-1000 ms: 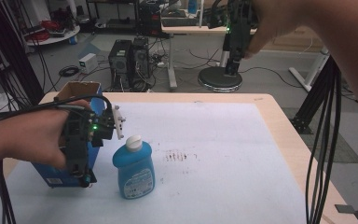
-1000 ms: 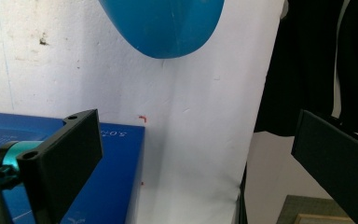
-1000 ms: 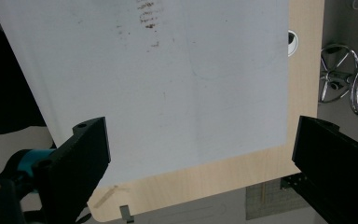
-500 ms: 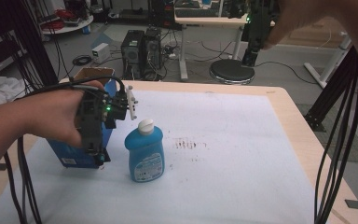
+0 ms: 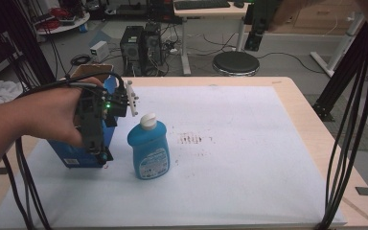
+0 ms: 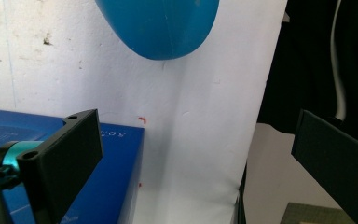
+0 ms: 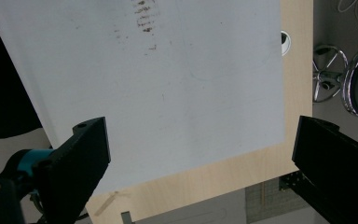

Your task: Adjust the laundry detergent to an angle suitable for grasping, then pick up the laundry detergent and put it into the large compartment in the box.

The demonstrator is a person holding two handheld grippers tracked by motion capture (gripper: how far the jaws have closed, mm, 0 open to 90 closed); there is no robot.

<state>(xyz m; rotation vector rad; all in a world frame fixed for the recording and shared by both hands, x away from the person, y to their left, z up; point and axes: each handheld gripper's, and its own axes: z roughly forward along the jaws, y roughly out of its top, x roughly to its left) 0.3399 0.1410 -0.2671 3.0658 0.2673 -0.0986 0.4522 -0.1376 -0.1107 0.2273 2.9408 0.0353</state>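
A blue bottle with a white cap [image 5: 148, 149] stands upright on the white mat [image 5: 249, 158]. Just left of it stands a blue box [image 5: 76, 154]. A hand holds my left gripper [image 5: 99, 152] pointing down at the box's right end, with a green light lit on its body. In the left gripper view that gripper [image 6: 198, 154] is open wide. One jaw sits over the blue box [image 6: 114, 179], and the bottle's rounded side [image 6: 161, 28] lies ahead. My right gripper [image 5: 258, 21] is held high at the back. In its own view the right gripper [image 7: 200, 158] is open and holds nothing.
Brown smudges [image 5: 194, 139] mark the mat right of the bottle and also show as smudges [image 7: 145, 18] from above. A wooden table rim [image 5: 311, 120] frames the mat. Cables [image 5: 350, 120] hang at the right. A stool [image 5: 235, 62] and computer towers [image 5: 141, 45] stand behind the table.
The whole scene has slid right and up in the high view. The left gripper keeps its place at the box beside the bottle. The right hand stays raised at the back.
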